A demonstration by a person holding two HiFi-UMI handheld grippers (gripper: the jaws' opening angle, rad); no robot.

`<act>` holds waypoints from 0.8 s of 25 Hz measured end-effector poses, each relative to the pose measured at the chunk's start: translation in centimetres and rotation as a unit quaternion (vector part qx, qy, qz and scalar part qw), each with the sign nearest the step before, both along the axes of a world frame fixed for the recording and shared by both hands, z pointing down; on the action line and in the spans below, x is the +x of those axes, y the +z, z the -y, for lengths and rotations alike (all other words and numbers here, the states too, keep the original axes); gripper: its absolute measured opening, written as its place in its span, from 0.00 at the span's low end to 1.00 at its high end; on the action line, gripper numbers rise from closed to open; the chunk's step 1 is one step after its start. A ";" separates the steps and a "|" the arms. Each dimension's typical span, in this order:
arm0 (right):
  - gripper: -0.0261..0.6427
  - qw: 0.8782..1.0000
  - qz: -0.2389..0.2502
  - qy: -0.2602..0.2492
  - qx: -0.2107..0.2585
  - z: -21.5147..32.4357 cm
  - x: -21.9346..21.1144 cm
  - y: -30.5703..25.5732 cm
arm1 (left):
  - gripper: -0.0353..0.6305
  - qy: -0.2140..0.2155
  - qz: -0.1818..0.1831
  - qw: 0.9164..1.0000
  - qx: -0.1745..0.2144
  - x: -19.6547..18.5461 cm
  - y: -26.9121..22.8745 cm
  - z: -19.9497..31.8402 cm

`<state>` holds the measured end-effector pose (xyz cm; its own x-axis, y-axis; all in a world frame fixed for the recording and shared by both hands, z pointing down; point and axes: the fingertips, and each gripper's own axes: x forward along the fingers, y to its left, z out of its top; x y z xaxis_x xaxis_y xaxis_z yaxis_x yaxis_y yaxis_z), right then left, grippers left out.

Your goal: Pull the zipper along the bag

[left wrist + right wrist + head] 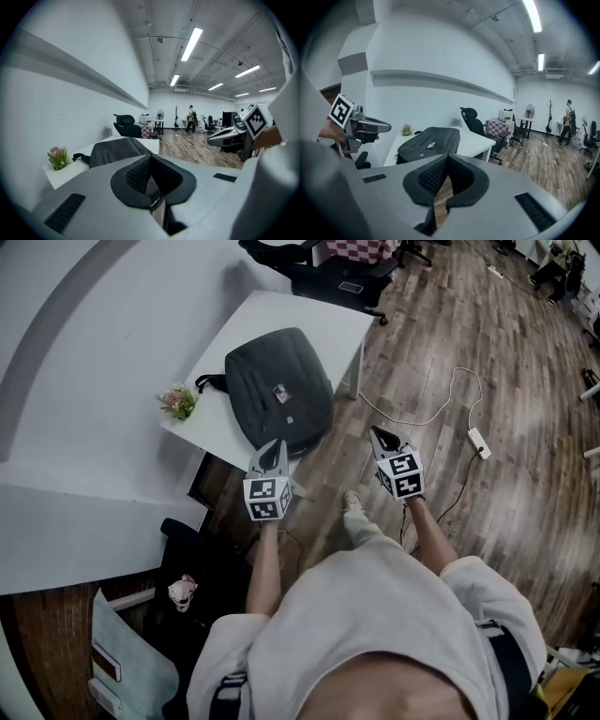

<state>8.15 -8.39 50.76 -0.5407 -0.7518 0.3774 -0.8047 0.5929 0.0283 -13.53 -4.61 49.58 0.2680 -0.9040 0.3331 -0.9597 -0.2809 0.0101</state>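
Observation:
A dark grey bag (278, 388) lies flat on the white table (314, 320), its near end hanging slightly over the table's front edge. It also shows in the left gripper view as the bag (117, 150) and in the right gripper view as the bag (431, 143). My left gripper (277, 448) hovers just off the bag's near end, shut and empty. My right gripper (377, 435) is held over the floor to the right of the table, also shut with nothing in it. The zipper itself is too small to make out.
A small flower pot (177, 401) stands at the table's left corner beside the bag strap. Black office chairs (319, 273) stand behind the table. A white cable with a power strip (478, 442) lies on the wooden floor. A wall runs along the left.

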 end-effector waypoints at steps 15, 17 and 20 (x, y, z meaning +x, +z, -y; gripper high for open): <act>0.06 0.995 0.016 -0.076 -0.054 12.8 -2.9 3.6 | 0.09 -0.026 0.048 0.997 -0.061 -0.5 2.8 8.2; 0.06 0.994 0.015 -0.085 -0.063 13.7 -3.5 4.4 | 0.09 -0.015 0.063 0.995 -0.072 -0.3 3.6 8.5; 0.06 0.993 0.010 -0.094 -0.074 14.7 -4.1 5.7 | 0.09 0.012 0.089 0.992 -0.085 0.3 4.9 8.8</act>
